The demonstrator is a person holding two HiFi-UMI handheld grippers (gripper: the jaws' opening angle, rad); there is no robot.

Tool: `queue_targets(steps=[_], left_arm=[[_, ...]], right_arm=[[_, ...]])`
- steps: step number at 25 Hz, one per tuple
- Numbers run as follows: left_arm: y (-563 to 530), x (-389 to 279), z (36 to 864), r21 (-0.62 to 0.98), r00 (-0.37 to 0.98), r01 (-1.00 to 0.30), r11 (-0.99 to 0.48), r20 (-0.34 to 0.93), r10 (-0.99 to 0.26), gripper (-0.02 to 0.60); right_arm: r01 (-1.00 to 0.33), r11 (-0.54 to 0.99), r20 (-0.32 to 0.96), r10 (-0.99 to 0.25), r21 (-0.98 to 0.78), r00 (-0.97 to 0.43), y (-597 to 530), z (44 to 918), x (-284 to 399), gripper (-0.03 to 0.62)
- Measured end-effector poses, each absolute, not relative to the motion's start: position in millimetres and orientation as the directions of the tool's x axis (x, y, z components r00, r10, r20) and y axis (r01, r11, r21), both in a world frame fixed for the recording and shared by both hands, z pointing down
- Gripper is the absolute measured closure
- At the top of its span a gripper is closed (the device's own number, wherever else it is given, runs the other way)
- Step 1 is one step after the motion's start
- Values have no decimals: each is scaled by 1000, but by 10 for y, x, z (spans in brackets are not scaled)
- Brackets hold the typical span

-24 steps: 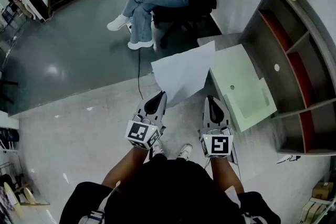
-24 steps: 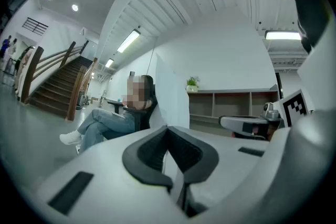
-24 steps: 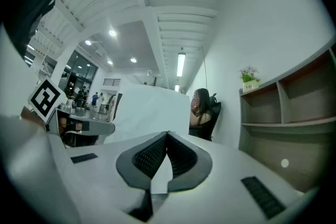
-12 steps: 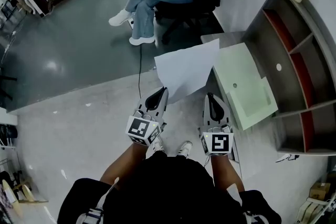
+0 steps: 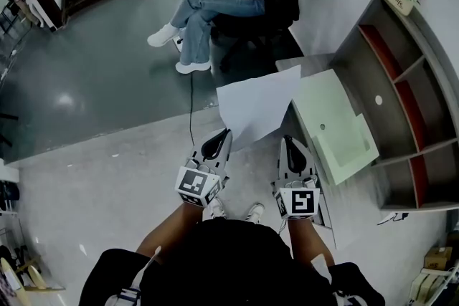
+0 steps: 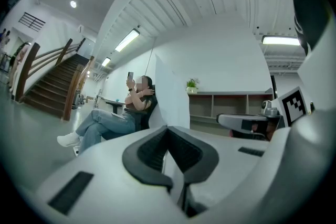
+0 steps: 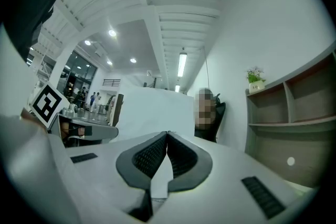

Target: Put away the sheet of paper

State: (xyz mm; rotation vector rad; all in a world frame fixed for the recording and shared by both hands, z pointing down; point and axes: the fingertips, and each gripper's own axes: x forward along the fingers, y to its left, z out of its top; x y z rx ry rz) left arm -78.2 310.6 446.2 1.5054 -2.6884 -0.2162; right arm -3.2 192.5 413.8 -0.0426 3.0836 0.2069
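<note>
Two level tongs, left tongs (image 5: 224,133) pinching sheet of paper (image 5: 258,105), right tongs (image 5: 288,140) apparently pressed together

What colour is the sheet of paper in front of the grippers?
The sheet of paper is plain white; the head view shows it best.

White sheet of paper (image 5: 257,105), unfolded, held aloft, corner pinched in left tongs (image 5: 225,132)
</note>
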Motion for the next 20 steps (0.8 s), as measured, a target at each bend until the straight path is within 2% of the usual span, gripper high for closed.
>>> queue_targets(steps=[10, 20], left_arm=[[3191, -955, 4401, 155, -471, -874, 460, -41, -881, 575], [2642, -1282, 4384, 148, -453, -884, 443, -39, -891, 575]], right_arm=[[-84, 990, -68, -77, 111, -995, 2061, 4070, -155, 572], [-131, 985, -76, -123, 117, -990, 1458, 4121, -405, 572]])
